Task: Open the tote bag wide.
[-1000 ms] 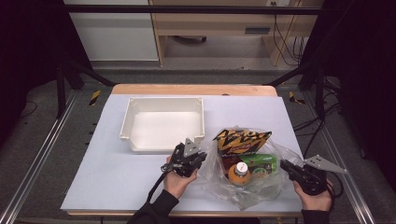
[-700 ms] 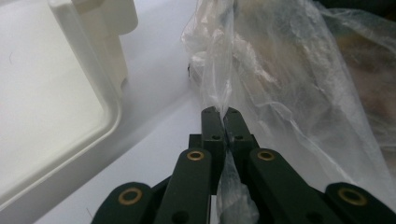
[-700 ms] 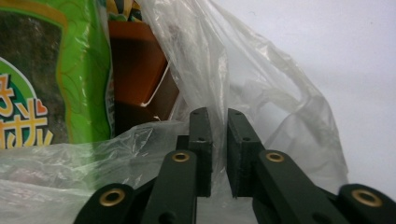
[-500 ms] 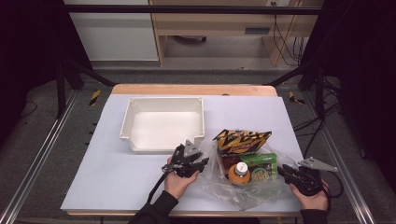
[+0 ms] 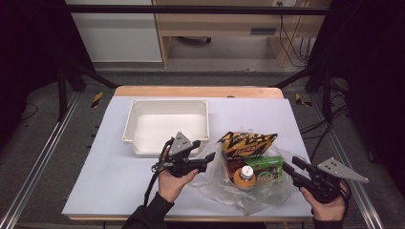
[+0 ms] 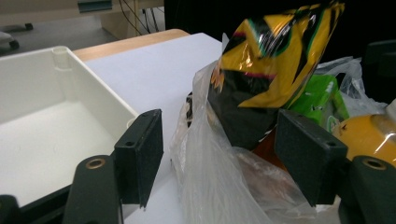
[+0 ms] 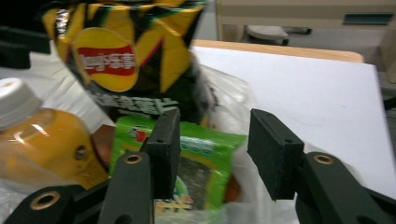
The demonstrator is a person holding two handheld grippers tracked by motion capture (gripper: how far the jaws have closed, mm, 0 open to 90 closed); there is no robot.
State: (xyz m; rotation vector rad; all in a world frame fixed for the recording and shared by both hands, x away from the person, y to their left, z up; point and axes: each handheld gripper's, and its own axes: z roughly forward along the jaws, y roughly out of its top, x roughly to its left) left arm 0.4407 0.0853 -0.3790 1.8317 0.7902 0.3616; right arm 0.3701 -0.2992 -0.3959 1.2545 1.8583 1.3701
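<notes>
A clear plastic bag [image 5: 224, 181] lies on the white mat and holds a yellow-black chip bag [image 5: 246, 145], a green packet [image 5: 266, 167] and an orange bottle [image 5: 244, 175]. My left gripper [image 5: 208, 158] is open at the bag's left edge. In the left gripper view, the plastic bag [image 6: 210, 182] rises between the jaws of the left gripper [image 6: 224, 140], with the chip bag [image 6: 275, 51] just behind. My right gripper [image 5: 290, 168] is open at the bag's right side. In the right gripper view, the right gripper [image 7: 217, 140] has the green packet [image 7: 205, 163] between its jaws without closing on it.
An empty white tray [image 5: 138, 121] stands behind my left gripper, and its near wall [image 6: 107, 93] is just left of the left jaw. The mat's bare area [image 5: 105, 171] stretches left. The wooden table edge [image 5: 200, 90] runs along the back.
My right gripper has moved a little left, towards the bag. The left gripper and the bag's contents have barely shifted.
</notes>
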